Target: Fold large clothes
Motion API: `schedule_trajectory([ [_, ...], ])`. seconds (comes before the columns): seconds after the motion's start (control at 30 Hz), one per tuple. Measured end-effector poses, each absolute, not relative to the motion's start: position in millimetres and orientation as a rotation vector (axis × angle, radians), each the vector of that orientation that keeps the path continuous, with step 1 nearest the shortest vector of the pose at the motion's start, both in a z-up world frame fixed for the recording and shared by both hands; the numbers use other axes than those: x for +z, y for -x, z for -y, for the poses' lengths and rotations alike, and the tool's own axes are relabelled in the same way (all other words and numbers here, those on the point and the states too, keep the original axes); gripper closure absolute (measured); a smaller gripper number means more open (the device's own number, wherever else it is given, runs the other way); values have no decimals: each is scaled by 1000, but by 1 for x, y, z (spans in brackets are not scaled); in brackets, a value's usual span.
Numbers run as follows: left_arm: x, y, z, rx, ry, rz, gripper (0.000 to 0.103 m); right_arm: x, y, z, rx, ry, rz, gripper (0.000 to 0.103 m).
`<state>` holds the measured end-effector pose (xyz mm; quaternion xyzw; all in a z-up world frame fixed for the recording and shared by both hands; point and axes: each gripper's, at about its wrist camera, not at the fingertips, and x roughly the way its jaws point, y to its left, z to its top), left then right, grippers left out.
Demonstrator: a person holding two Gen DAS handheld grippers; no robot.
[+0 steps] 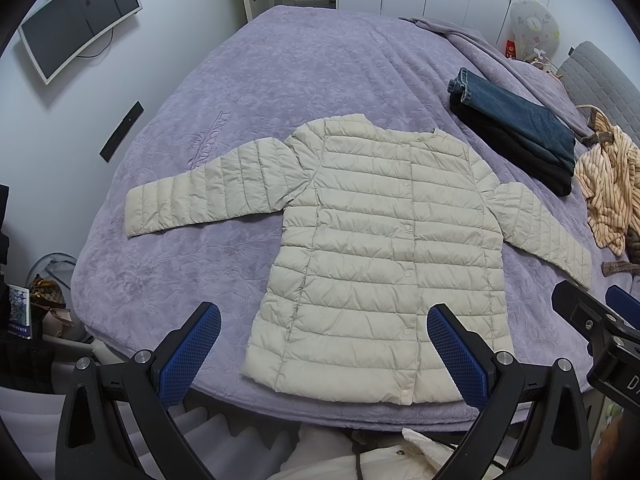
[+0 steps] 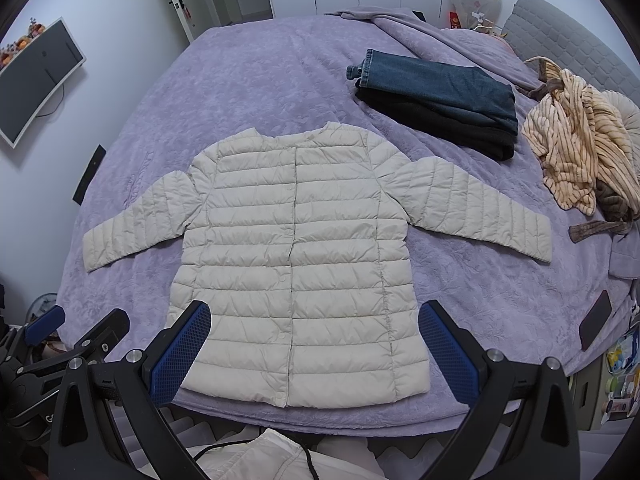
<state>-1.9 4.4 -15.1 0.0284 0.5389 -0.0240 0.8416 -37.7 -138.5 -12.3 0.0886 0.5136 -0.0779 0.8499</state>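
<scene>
1. Cream quilted jacket (image 1: 372,248) lies flat, snapped shut, sleeves spread, on the purple bedspread (image 1: 280,80) in the left wrist view; left gripper (image 1: 324,320) hangs wide apart above its hem, holding nothing.
2. Right wrist view: right gripper (image 2: 314,316) is equally spread and empty over the hem; folded jeans (image 2: 436,88) and what may be a striped robe (image 2: 576,148) lie beyond.

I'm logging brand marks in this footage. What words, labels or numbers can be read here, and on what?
"LANCOM", cut off by the jacket sleeve: stitched into the purple bedspread.
"...FERENCE": booklet beside the bed.
Smaller stitching under the brand: too blurred to read.
Packages at the right: too small.
</scene>
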Motion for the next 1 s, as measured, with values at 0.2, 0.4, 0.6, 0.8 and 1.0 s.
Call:
schedule_trajectory([
  [0.2,-15,2,-4,-50,-59,-1140,0,-12,39,137,-164,-187,-1083,0],
  [0.4,-15,2,-4,-51,-59,-1141,0,-17,39,134,-164,-188,-1085,0],
  [0.6,-17,2,-5,-52,-58,-1141,0,-17,40,133,-164,-187,-1087,0],
  [0.8,-24,1,-6,-50,-56,-1145,0,-21,40,129,-163,-189,-1094,0],
  [1.0,-37,0,-17,-40,-38,-1162,0,-25,34,119,-140,-187,-1115,0],
])
